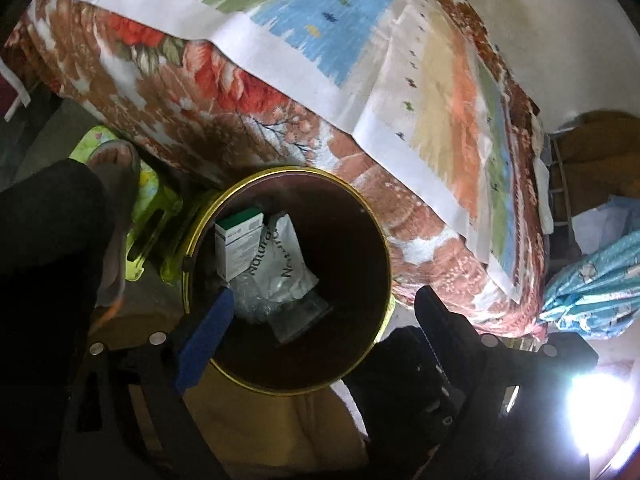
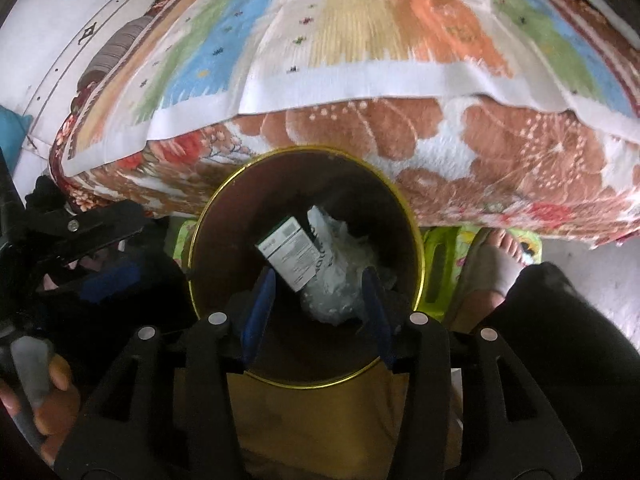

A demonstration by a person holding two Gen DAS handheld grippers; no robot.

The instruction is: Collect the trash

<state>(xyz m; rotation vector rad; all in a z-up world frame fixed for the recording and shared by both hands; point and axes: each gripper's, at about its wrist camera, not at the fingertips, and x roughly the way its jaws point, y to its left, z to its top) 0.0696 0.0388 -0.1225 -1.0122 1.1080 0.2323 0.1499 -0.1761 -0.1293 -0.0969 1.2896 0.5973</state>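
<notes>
Since the green-and-white cardboard box [image 2: 289, 257], the white printed pouch [image 1: 285, 261] and crumpled clear plastic [image 2: 334, 298] already lie inside the round brown gold-rimmed bin [image 2: 416, 280], I judge most collecting done; I see no further trash on the striped bedcover [image 2: 360, 40]. My right gripper [image 2: 318, 312] hovers over the bin, jaws apart, empty. My left gripper [image 1: 324, 316] hangs likewise, spread wide.
</notes>
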